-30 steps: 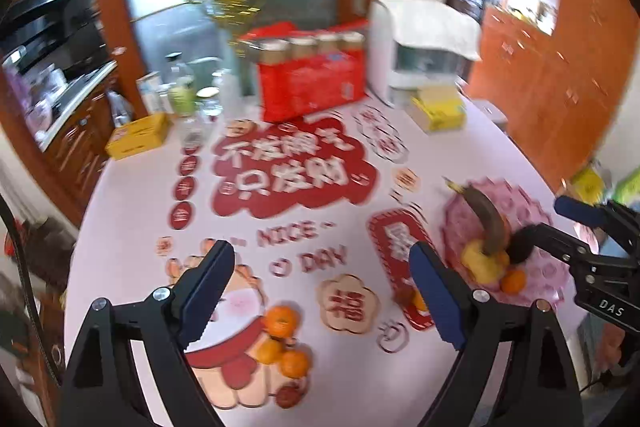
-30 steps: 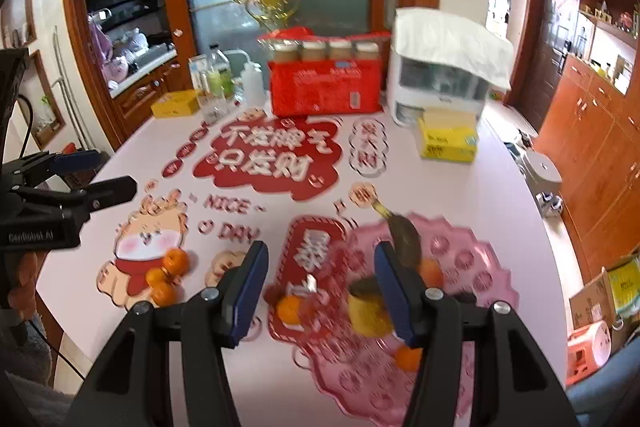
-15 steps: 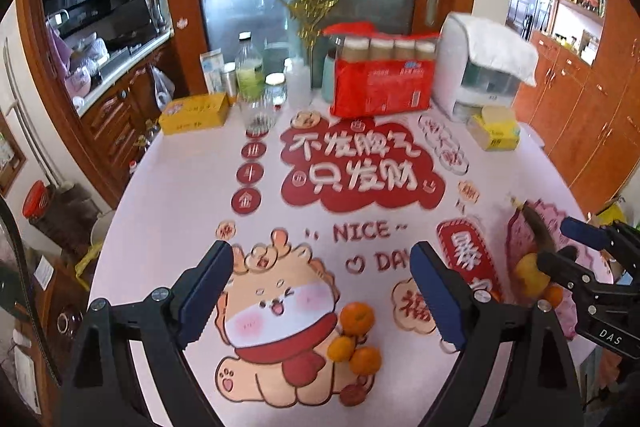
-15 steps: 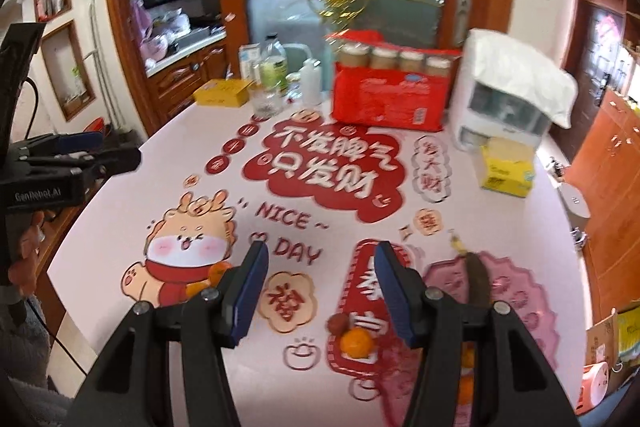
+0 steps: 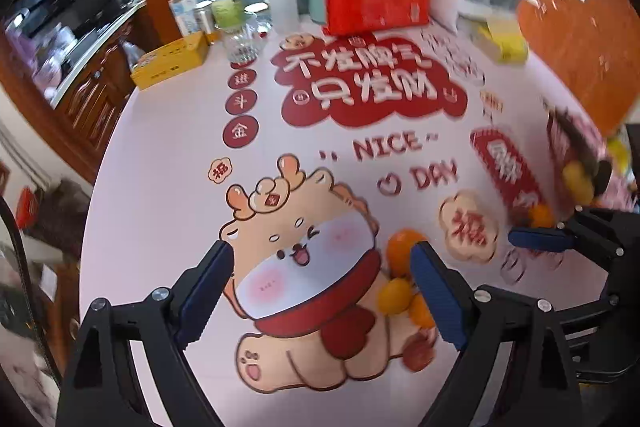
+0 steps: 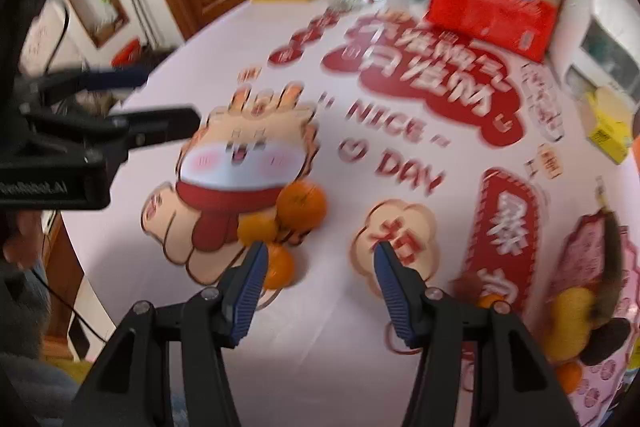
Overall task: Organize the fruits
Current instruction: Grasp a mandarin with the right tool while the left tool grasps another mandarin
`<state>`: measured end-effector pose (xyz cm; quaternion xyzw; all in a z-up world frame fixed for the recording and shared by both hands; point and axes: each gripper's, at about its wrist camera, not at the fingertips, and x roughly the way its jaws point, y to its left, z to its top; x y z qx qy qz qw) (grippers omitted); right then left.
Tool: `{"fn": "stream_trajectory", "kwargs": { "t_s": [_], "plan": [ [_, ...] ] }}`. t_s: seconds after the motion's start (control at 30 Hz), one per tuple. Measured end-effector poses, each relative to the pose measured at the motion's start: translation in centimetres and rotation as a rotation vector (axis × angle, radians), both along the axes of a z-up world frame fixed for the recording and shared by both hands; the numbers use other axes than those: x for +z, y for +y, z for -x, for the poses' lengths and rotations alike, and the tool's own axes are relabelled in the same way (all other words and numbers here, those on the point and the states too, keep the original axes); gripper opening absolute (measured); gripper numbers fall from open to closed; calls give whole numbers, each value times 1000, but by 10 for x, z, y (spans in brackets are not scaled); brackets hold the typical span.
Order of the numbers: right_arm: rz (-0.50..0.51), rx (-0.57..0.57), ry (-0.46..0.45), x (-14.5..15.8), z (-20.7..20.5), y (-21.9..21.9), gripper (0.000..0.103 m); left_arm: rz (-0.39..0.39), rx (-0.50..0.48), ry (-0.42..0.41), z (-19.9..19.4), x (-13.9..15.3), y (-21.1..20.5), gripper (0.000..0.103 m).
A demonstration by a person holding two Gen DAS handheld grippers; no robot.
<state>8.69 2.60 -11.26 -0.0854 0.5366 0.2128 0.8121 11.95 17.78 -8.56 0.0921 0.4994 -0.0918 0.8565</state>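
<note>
Sorting barely under way: three oranges [image 6: 298, 205] sit clustered loose on the table [image 6: 328, 339], well apart from the plate [image 6: 592, 251] holding other fruit. Left tongs [image 5: 322, 281] and right tongs [image 6: 318, 287] both released, empty.

Both wrist cameras look steeply down, close above the table [image 5: 160, 163] (somewhat blurred), sharing oranges [image 6: 301, 205].

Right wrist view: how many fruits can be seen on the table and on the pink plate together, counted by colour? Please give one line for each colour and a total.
Orange round fruits: 5
Yellow fruit: 1
Dark brown fruits: 3, the smallest too blurred to name
Total: 9
</note>
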Motion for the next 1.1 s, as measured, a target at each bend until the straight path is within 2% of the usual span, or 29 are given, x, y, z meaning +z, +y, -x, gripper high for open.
{"fn": "stream_trajectory", "kwargs": {
  "t_s": [0.13,0.33,0.47,0.6,0.67,1.03,1.1],
  "plan": [
    [5,4,66,-25,1,13,55,-44,-58,16,0,-14,-1,89],
    [-11,-11,124,-45,-2,25,55,-59,-120,68,-1,-35,-2,88],
    [-4,-7,151,-56,-2,34,55,-56,-143,80,-2,-39,-2,88],
    [-30,-8,195,-65,-3,35,40,-37,-159,94,-6,-42,-4,88],
    [-31,-21,188,-64,-3,33,40,-24,-166,106,-9,-45,-8,88],
    [-24,-217,170,-62,-9,-22,39,74,-197,218,-28,-81,-52,88],
    [-29,-247,172,-62,-9,-32,39,76,-200,229,-31,-87,-60,83]
  ]
}}
